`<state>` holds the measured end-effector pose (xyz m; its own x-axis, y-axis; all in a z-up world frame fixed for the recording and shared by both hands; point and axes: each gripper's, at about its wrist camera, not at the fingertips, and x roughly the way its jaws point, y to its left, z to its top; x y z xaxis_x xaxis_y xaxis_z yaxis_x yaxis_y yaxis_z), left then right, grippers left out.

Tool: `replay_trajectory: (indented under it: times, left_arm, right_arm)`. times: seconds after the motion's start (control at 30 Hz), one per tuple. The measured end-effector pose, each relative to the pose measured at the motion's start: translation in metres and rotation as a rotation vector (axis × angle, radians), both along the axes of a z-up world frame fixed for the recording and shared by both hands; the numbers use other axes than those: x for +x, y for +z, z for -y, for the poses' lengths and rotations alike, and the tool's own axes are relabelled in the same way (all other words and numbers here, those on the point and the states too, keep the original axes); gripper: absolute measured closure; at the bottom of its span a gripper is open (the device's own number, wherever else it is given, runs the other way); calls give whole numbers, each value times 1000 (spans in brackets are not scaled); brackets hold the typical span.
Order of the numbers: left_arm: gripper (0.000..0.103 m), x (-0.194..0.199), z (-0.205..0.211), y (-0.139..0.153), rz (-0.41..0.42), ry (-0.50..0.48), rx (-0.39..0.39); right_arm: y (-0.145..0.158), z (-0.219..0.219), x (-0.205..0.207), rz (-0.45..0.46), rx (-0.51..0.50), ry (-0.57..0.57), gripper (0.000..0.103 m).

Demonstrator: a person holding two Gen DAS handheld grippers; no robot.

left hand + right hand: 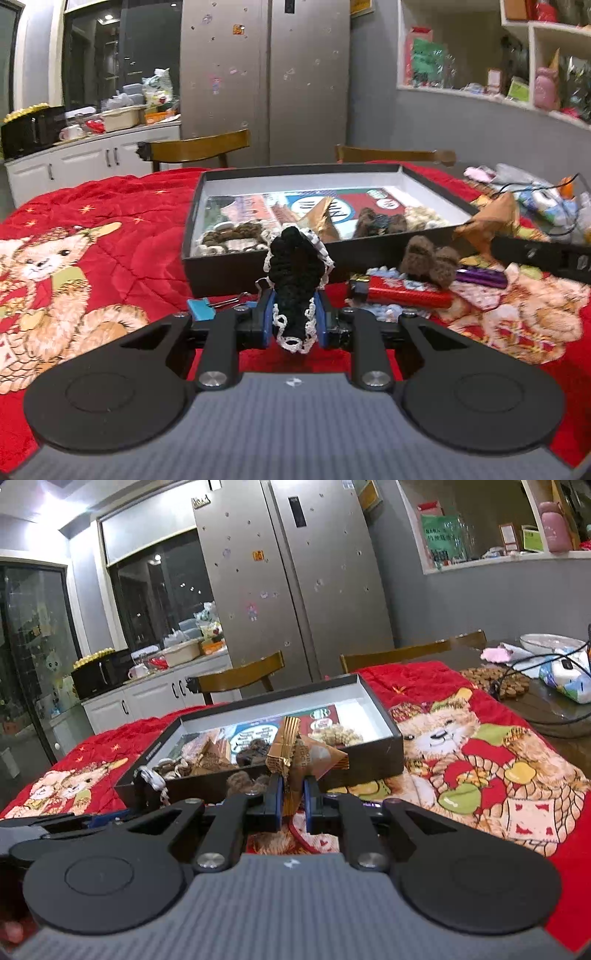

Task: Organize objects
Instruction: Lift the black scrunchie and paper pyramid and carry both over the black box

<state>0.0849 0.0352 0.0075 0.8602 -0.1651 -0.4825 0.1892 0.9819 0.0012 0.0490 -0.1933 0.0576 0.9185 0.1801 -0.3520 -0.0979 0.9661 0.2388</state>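
My left gripper (pixel 294 319) is shut on a black crocheted piece with white lace edging (pixel 293 273), held upright just in front of the black shallow box (pixel 258 267). My right gripper (pixel 293 801) is shut on a gold-brown foil packet (pixel 295 749), held at the near wall of the same box (pixel 373 760). The box holds crocheted scrunchies, packets and a printed card. The right gripper's arm and its packet show in the left wrist view (pixel 491 221) at the right.
A brown crocheted bow (pixel 430 260), a red tube (pixel 406 293), a purple wrapper (pixel 480 277) and a blue binder clip (pixel 201 308) lie on the red bear-print cloth (pixel 110 206) in front of the box. Wooden chairs stand behind the table. Cables and clutter sit at the right.
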Motion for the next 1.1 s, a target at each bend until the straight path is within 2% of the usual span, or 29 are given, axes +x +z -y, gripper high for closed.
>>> replay_trajectory:
  times: [0.27,0.47,0.6,0.7,0.83,1.1]
  left_arm:
    - [77,-6,-4,9,41,52,-20]
    - [77,-13,-11,35,89,79,-51]
    - [77,-19,-13,60,157,128,-6]
    - [77,-24,-17,82,228,162,12]
    - [77,-24,-23,107,283,187,1]
    - [77,-1,-29,139,303,205,-42]
  right_arm:
    - [17,-8,-9,36,-23,-44,90]
    - [42,-19,-16,70,-21,-8,90]
    - [63,-27,-11,71,-12,33,90]
    - [79,-26,0,52,36,57,90]
    - [98,-27,24,13,91,72,89]
    - [111,-30,74,-23,163,125,89]
